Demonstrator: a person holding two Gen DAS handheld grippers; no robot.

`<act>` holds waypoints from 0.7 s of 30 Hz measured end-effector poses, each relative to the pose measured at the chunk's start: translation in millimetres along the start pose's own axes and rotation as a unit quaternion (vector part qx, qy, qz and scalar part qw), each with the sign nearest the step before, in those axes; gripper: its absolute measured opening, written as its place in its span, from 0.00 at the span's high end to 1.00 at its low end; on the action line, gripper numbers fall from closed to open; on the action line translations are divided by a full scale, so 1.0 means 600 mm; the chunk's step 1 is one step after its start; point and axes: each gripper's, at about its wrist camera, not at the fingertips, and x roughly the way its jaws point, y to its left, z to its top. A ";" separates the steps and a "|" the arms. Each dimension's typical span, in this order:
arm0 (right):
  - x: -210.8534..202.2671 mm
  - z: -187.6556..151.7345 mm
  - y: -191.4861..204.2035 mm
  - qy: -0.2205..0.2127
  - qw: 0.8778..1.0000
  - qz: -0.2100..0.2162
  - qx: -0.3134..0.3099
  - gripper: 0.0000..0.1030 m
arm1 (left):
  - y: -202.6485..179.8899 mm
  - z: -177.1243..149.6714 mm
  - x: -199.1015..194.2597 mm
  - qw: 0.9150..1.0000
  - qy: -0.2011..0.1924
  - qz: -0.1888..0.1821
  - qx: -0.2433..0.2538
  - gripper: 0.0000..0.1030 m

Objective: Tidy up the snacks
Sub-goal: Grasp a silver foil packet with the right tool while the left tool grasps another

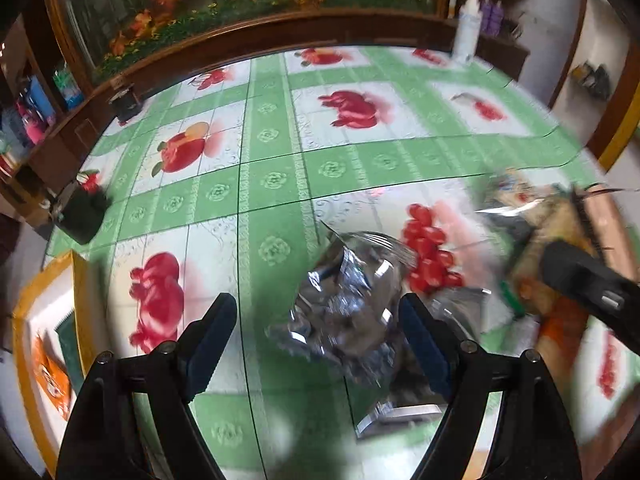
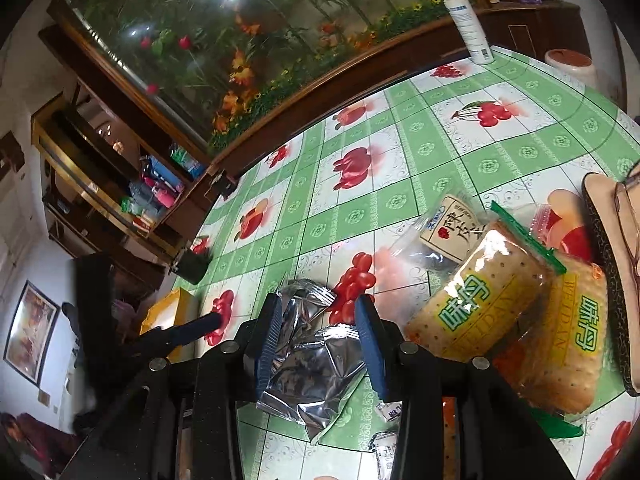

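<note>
Two silver foil packets (image 2: 316, 354) are seen between the blue pads of the right gripper (image 2: 318, 342); the jaws are spread either side of them and whether the pads actually touch the foil cannot be told, so no firm grasp is claimed. The left gripper (image 1: 316, 340) is held wide open over the same foil, which shows blurred in its view at about 1 o'clock from its fingertips, against the right pad.

The table (image 2: 436, 152) is covered by a green fruit-print cloth. In the right wrist view, two yellow biscuit packs (image 2: 478, 296) are stacked at 3 o'clock from the foil, with a clear-wrapped packet (image 2: 456, 232) bearing a printed label at about 2 o'clock, touching the upper biscuit pack. A few small sachets (image 2: 390, 412) lie near the bottom edge at 5 o'clock. A yellow box (image 1: 44, 344) with orange contents is seen at 9 o'clock in the left wrist view, at the table edge; it is judged the likely destination. A white spray bottle (image 2: 468, 20) stands far off at 1 o'clock.

Progress is judged early: most snacks are left loose in one pile on the right side, and only something orange is seen in the box. Foil packets, biscuits, labelled packet and sachets remain to be sorted.
</note>
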 end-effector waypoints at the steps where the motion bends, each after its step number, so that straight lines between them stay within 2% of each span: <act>1: -0.001 0.000 -0.001 0.001 1.000 0.004 0.002 0.60 | -0.003 0.003 0.011 1.000 0.005 0.005 0.001 0.20; 3: 0.001 -0.001 0.000 0.002 1.000 0.010 0.005 0.60 | 0.000 0.011 0.021 1.000 0.007 -0.004 -0.011 0.17; 11: 0.001 -0.007 0.012 0.001 1.000 0.007 -0.002 0.60 | 0.016 0.006 0.036 0.996 0.014 -0.055 -0.068 0.18; 12: 0.001 -0.007 0.012 0.002 1.000 0.006 -0.004 0.60 | 0.014 0.003 0.036 0.997 0.008 -0.049 -0.066 0.23; 13: 0.001 -0.007 0.013 0.001 1.000 0.002 -0.006 0.60 | 0.009 -0.003 0.038 0.997 0.005 -0.040 -0.059 0.37; 15: 0.002 -0.007 0.010 0.000 1.000 -0.004 -0.006 0.59 | 0.001 -0.009 0.032 0.999 -0.012 -0.004 -0.041 0.40; 18: 0.006 -0.010 0.009 0.008 1.000 -0.011 -0.007 0.58 | 0.020 -0.026 0.019 0.997 -0.017 -0.009 -0.074 0.41; 21: 0.015 -0.016 0.016 0.024 0.999 -0.033 -0.021 0.52 | 0.041 -0.049 -0.018 0.994 -0.063 0.015 -0.091 0.41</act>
